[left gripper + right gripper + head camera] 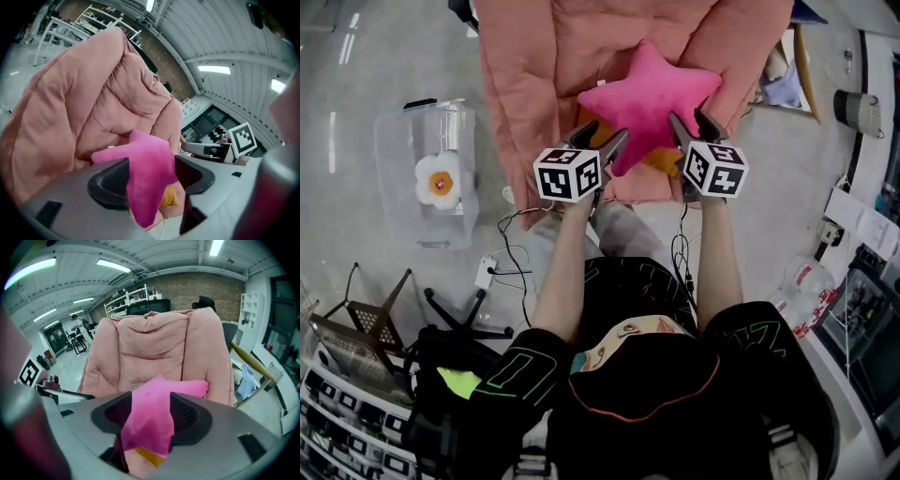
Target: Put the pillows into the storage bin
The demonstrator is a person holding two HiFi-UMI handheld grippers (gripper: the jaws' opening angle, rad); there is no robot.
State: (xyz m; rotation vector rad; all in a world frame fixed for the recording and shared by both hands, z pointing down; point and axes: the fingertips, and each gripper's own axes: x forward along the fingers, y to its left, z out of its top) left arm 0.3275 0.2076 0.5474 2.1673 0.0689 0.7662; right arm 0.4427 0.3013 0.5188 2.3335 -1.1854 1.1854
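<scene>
Straddling one lower point each of the pink star pillow [652, 98], the left gripper [606, 131] and right gripper [688, 118] stand part-open, apparently not yet clamped. The pillow lies just ahead on the chair [534, 75]; the bin [441, 122] sits well off the left gripper's outer side.

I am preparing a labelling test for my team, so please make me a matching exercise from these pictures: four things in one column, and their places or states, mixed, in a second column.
Things
1. star pillow
2. fried-egg pillow
3. storage bin
4. left gripper

Places or states
A. stands on the floor, left of the chair
B. has one arm of a pillow between its jaws
C. lies on the pink chair
D. lies inside the storage bin

Right pairs: 1-C, 2-D, 3-A, 4-B.
</scene>
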